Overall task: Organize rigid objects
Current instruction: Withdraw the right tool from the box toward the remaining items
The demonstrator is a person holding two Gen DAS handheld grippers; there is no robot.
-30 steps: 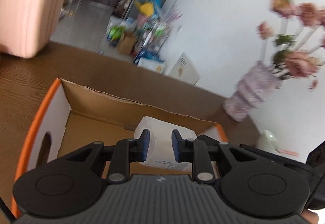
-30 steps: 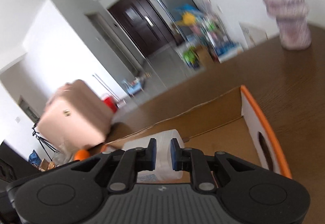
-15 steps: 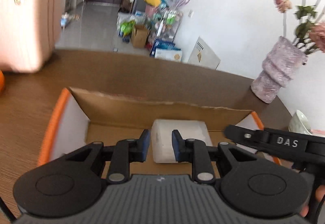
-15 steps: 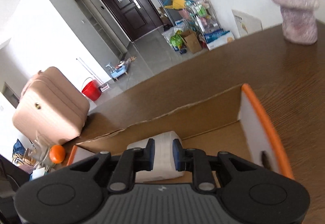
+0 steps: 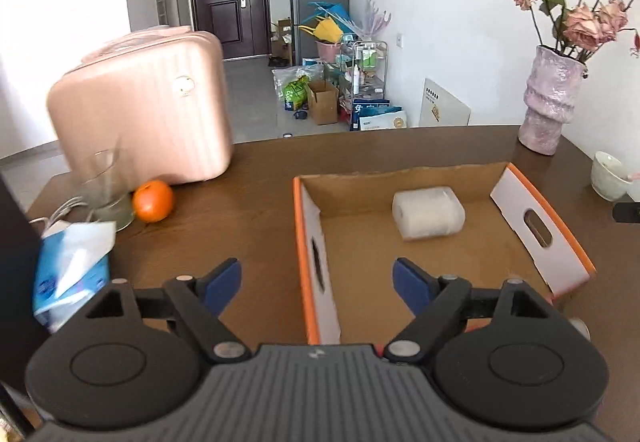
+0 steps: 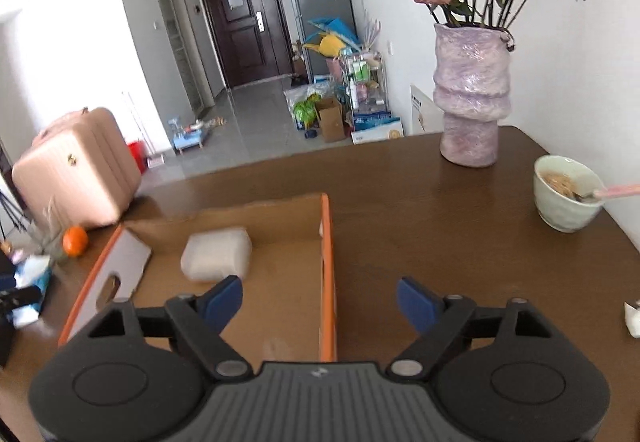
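Observation:
An open cardboard box with orange rims [image 5: 306,242] [image 6: 329,242] sits on the brown table. A white wrapped block [image 5: 428,213] [image 6: 216,258] lies on the box floor near the far wall. My left gripper [image 5: 316,282] hovers above the box's left wall, its jaws opening wide with nothing held between them. My right gripper [image 6: 320,298] hangs over the box's right wall, its jaws also opening, with nothing gripped. An orange [image 5: 153,200] [image 6: 75,240] rests on the table left of the box.
A pink suitcase [image 5: 144,109], a glass [image 5: 106,189] and a blue tissue pack [image 5: 72,270] stand at the left. A lilac vase with dried roses [image 6: 472,93] and a white bowl with a spoon [image 6: 564,193] sit at the right.
Both grippers went from shut to wide open and pulled back and up from the box. The white block, close behind the fingertips before, now lies farther off on the box floor.

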